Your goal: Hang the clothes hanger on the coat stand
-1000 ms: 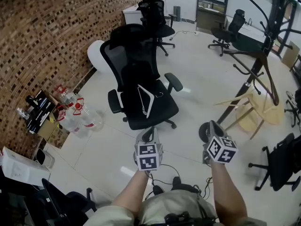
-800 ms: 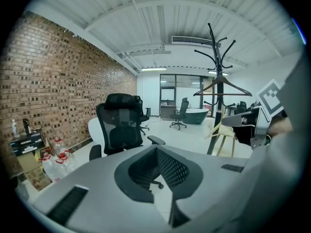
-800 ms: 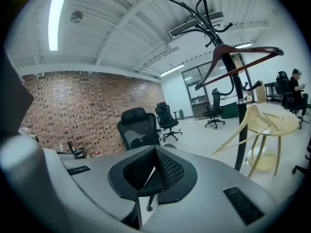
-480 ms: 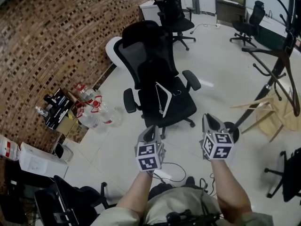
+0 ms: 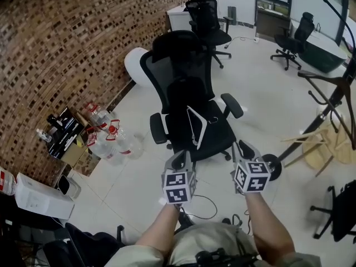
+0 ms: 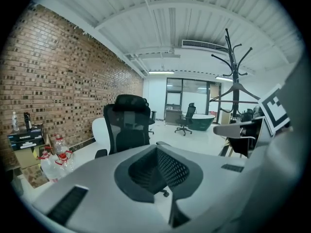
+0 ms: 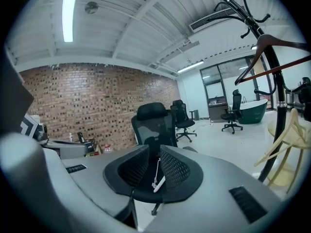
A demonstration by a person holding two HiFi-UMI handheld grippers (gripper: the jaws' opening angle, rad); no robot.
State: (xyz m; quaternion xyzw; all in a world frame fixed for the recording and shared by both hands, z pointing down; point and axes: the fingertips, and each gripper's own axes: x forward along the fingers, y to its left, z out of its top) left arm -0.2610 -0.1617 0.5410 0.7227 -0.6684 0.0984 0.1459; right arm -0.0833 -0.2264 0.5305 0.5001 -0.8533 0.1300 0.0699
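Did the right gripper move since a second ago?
Yes. The right gripper has moved closer to the black mesh office chair holding the white clothes hanger; its jaws have just been opening, with nothing between them.

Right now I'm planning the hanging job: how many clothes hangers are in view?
2. A white hanger lies on the seat of the nearest black office chair; a brown wooden hanger hangs on the coat stand at right. Others may be hidden.
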